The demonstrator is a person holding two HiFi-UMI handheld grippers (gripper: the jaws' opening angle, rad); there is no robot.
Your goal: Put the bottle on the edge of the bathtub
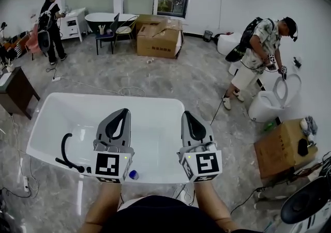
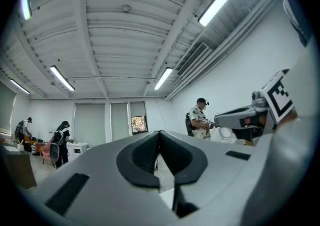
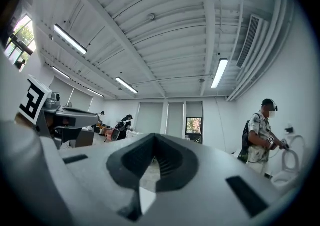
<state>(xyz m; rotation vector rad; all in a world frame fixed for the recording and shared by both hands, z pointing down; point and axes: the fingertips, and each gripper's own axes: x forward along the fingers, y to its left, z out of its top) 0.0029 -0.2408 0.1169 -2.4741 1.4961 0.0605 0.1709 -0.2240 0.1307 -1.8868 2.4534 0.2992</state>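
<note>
Bathroom showroom, head view: we hold the left gripper [image 1: 124, 111] and right gripper [image 1: 187, 114] over a white bathtub [image 1: 114, 95]. A small blue-topped bottle [image 1: 133, 174], likely, sits on the near rim beside the left gripper, behind its tips. We judge it light and slick; grasp its body.
Left gripper view: jaws closed, empty.
Right gripper view: likewise.

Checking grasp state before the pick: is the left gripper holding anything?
No, the left gripper has its jaws closed against each other in its own view, with nothing between them.
</note>
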